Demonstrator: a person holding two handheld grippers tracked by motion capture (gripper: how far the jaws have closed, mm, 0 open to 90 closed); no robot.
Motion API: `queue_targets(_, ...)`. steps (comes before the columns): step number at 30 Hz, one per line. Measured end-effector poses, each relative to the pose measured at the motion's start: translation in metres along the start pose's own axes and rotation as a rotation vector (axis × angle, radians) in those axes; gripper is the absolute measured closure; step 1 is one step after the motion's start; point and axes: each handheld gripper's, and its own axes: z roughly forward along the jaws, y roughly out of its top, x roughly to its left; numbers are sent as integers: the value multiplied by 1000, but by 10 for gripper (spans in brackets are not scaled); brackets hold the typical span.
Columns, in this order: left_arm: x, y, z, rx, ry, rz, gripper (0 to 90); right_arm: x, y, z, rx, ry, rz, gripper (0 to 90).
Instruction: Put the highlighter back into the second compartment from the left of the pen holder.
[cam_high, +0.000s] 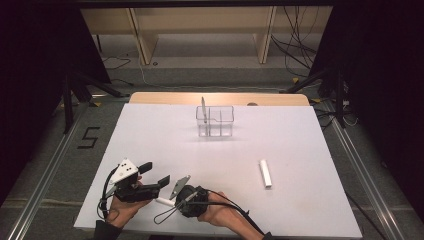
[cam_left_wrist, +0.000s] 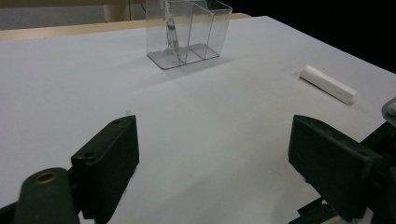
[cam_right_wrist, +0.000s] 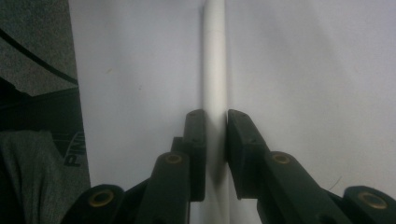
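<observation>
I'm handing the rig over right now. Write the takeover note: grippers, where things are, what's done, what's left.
Right gripper: shut on a white cylindrical stick at the near table edge.
Left gripper: open, holding nothing, beside the right one.
Clear plastic divided organizer: far centre of the white table, one thin stick already standing in it.
Second white cylindrical stick: lying loose at the right.
Left, likely: place the gripped stick in the organizer, then the loose one.
</observation>
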Motion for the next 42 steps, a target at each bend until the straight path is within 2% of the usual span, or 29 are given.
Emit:
queue_targets(8, 0, 0, 0, 0, 0, 0, 159, -1, -5, -4, -3, -3, 1, 792)
queue_targets(24, 1, 0, -1, -5, 6, 1, 159, -7, -14, -15, -63, -8, 25, 793)
queue_targets(30, 2, 1, -2, -15, 10, -11, 159, -12, -18, -23, -81, -22, 37, 793)
queue_targets(33, 2, 1, -2, -21, 9, -20, 159, -17, -21, -29, -108, -45, 54, 793)
queue_targets(39, 2, 1, -2, -18, 4, -25, 159, -27, -31, -49, -200, -106, 85, 793)
queue_targets(42, 2, 1, -1, -17, -2, -32, 159, -30, -38, -58, -247, -141, 121, 792)
